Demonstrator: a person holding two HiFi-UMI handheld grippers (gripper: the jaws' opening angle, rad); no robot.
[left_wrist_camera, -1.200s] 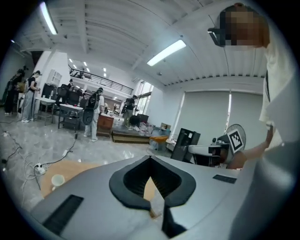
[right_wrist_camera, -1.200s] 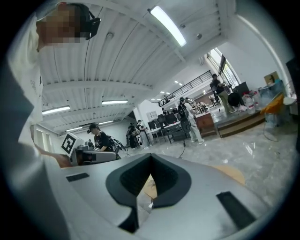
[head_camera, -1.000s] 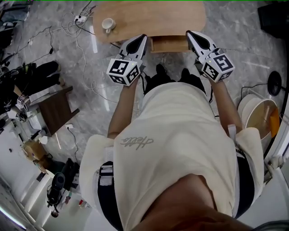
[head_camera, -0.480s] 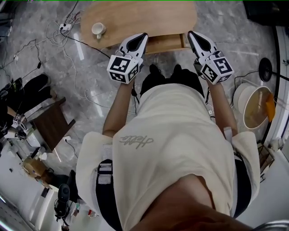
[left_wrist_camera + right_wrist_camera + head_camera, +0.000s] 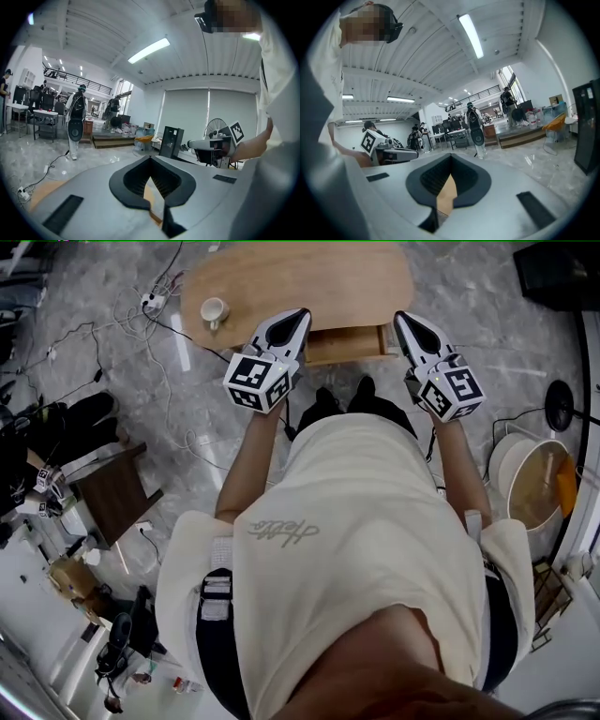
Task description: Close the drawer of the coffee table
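In the head view the oval wooden coffee table (image 5: 300, 277) lies at the top, and its drawer (image 5: 342, 341) stands pulled out toward me from the near edge. My left gripper (image 5: 298, 317) points at the drawer's left front corner, jaws together, nothing held. By the right front corner my right gripper (image 5: 403, 319) is shut too. The left gripper view shows the left gripper (image 5: 151, 159) with its tips meeting over a sliver of wood. The right gripper (image 5: 451, 157) looks the same in the right gripper view. Whether either touches the drawer is hidden.
A white cup (image 5: 215, 310) sits on the table's left end. A power strip (image 5: 150, 302) and loose cables trail over the marble floor at the left. A dark side table (image 5: 111, 479) stands lower left, a round bin (image 5: 536, 486) at the right. The person's shoes (image 5: 342, 390) stand just before the drawer.
The head camera has swayed, so the table shifted slightly in view. Both grippers stay shut at the drawer's front corners; the drawer looks about as far out as before.
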